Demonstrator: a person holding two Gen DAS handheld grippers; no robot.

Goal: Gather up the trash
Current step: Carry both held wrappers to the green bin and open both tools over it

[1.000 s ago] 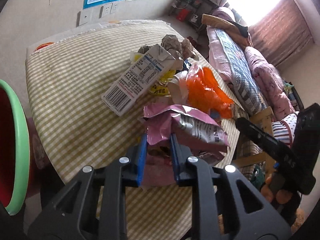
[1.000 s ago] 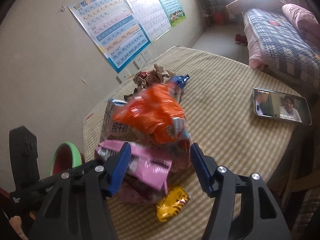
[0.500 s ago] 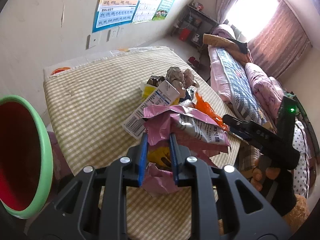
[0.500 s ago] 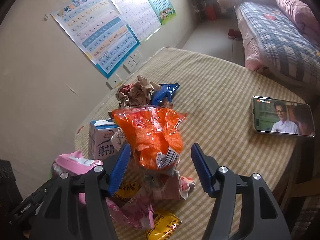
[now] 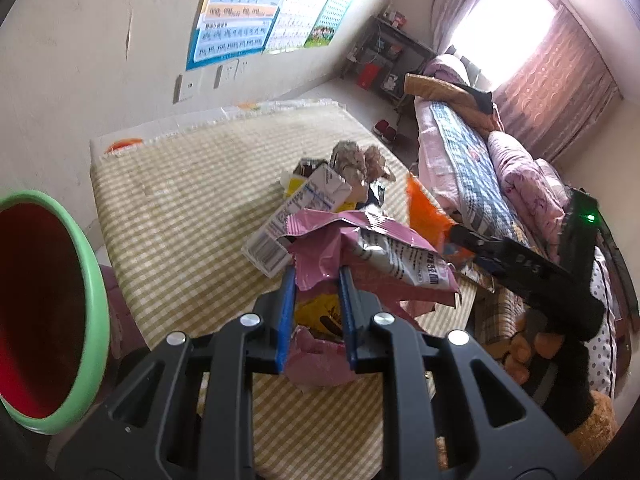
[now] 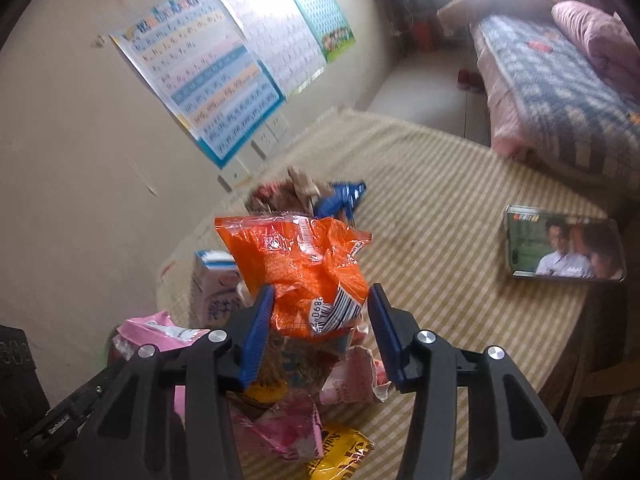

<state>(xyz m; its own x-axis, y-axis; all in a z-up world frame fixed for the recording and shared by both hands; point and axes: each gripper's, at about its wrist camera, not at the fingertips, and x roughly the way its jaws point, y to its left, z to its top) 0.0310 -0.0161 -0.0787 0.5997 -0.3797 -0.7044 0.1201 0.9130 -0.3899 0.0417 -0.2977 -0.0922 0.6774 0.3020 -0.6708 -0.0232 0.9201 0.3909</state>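
My left gripper (image 5: 316, 276) is shut on a pink snack wrapper (image 5: 372, 248) and holds it above the checked table (image 5: 172, 208). A red bin with a green rim (image 5: 52, 308) stands at the left beside the table. My right gripper (image 6: 320, 296) is open, its fingers on either side of an orange wrapper (image 6: 300, 264) that stands up from the pile. A milk carton (image 5: 296, 212), crumpled brown paper (image 5: 352, 160), a blue wrapper (image 6: 340, 198) and a yellow packet (image 6: 340, 456) lie in the pile. The pink wrapper also shows in the right wrist view (image 6: 156, 330).
A phone (image 6: 564, 248) playing video lies on the table's right side. A bed (image 5: 480, 168) with pink bedding stands beyond the table. Posters (image 6: 208, 92) hang on the wall behind. A small pink wrapper (image 6: 352, 376) lies under the right gripper.
My left gripper has lifted the pink wrapper off the pile and drawn back, so the red bin is larger at left. My right gripper has risen, with the orange wrapper now between its fingers.
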